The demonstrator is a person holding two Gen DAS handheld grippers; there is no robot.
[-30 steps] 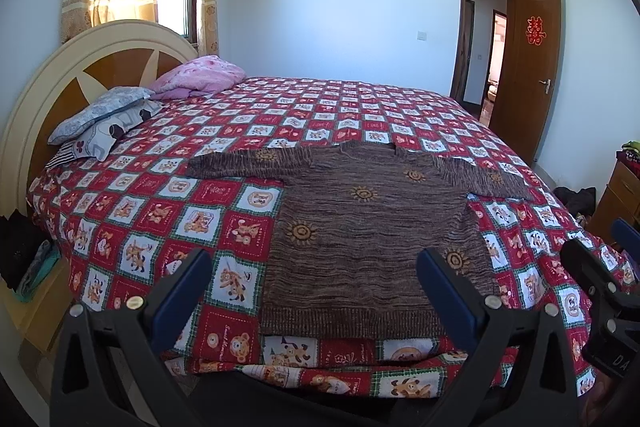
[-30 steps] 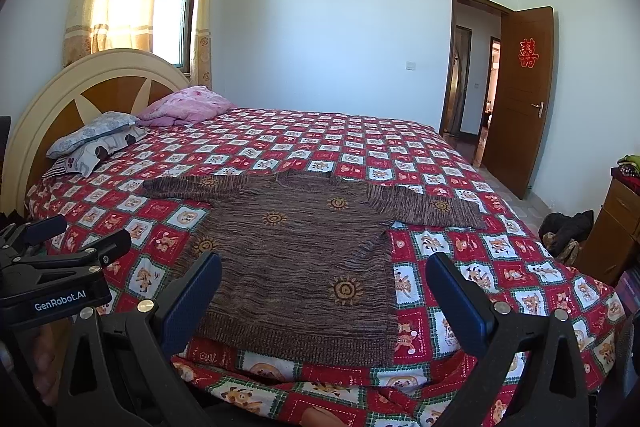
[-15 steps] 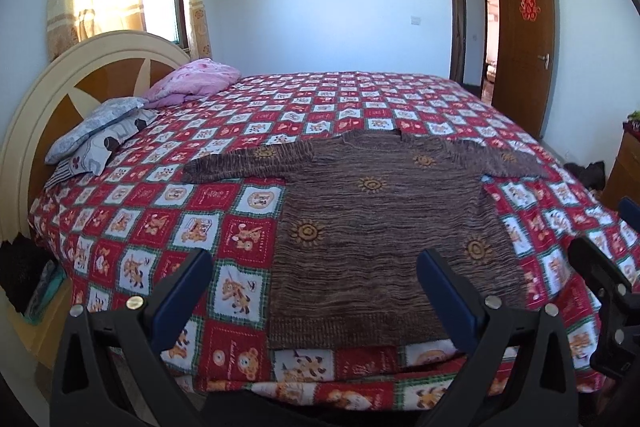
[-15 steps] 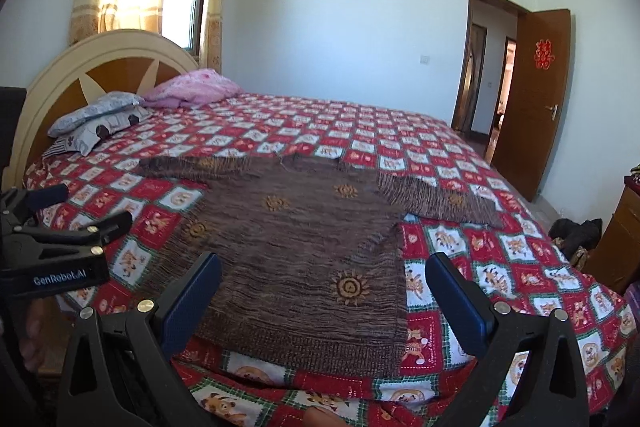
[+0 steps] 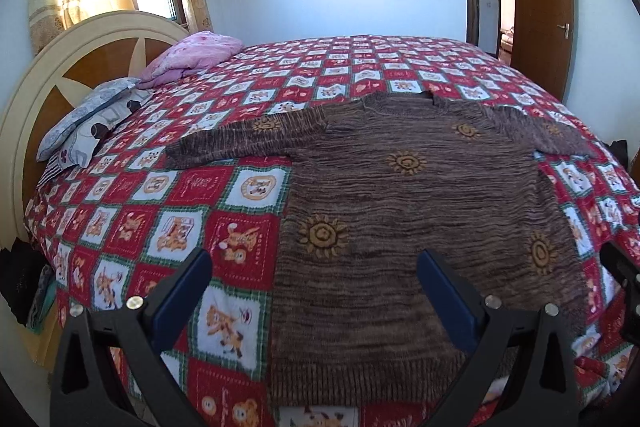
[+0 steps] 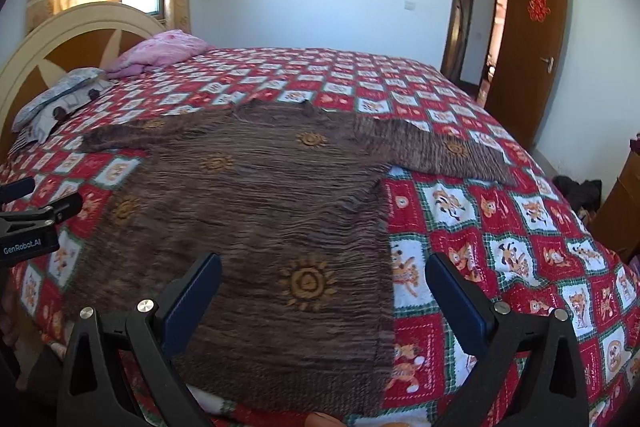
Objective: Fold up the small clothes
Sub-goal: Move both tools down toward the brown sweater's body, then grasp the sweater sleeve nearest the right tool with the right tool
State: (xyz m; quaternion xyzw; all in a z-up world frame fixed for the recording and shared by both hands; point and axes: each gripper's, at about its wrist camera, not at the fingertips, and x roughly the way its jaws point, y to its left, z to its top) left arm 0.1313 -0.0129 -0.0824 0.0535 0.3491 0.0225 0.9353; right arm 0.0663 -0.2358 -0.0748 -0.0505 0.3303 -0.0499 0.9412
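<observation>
Both grippers hang spread wide with nothing in them, near the bed's close edge. The left gripper (image 5: 316,291) sits over the hem's left corner of the brown sweater (image 5: 412,211), the right gripper (image 6: 322,293) over its right corner. The sweater lies flat on the checkered quilt (image 5: 168,227), long axis running away toward the collar, sleeves out sideways, so each sleeve looks closest to its own-side gripper.

Sweater (image 5: 400,211) hem partly behind left claw (image 5: 314,291); right-view sweater blurred w/ motion.
</observation>
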